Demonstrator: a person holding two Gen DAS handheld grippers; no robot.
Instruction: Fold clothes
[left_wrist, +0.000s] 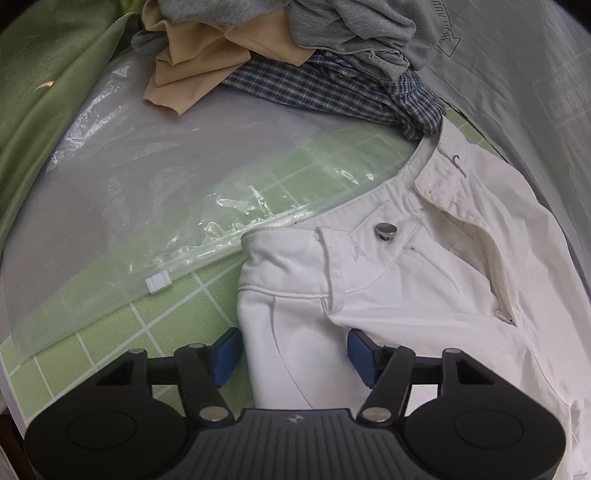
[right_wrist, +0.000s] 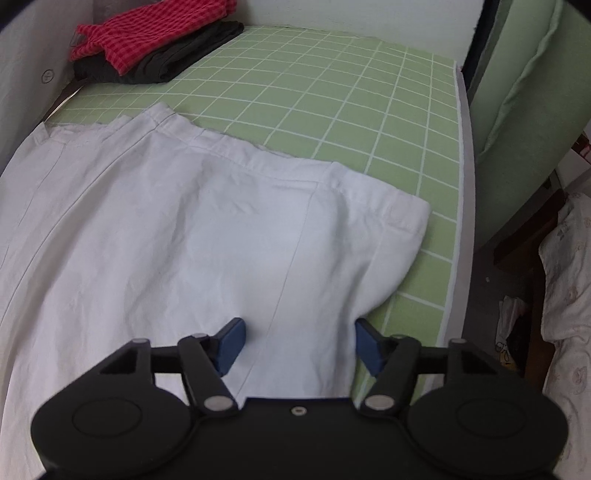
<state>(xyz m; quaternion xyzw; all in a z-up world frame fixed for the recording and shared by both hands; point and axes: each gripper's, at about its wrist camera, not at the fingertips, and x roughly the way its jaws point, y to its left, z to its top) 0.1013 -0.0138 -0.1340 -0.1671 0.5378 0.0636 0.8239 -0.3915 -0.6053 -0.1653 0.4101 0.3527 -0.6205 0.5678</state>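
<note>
White cotton trousers (left_wrist: 424, 280) lie spread flat on the green grid-lined mat (right_wrist: 332, 92), and the left gripper (left_wrist: 293, 354) sits at the waistband, blue pads either side of a fabric fold. Whether they pinch it, I cannot tell. Right gripper (right_wrist: 299, 345) straddles the hem end, jaws part-way apart; grip unclear too.

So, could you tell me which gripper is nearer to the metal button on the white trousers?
Left. The left gripper straddles the white trousers just below the metal button; the right gripper is at the hem end.
</note>
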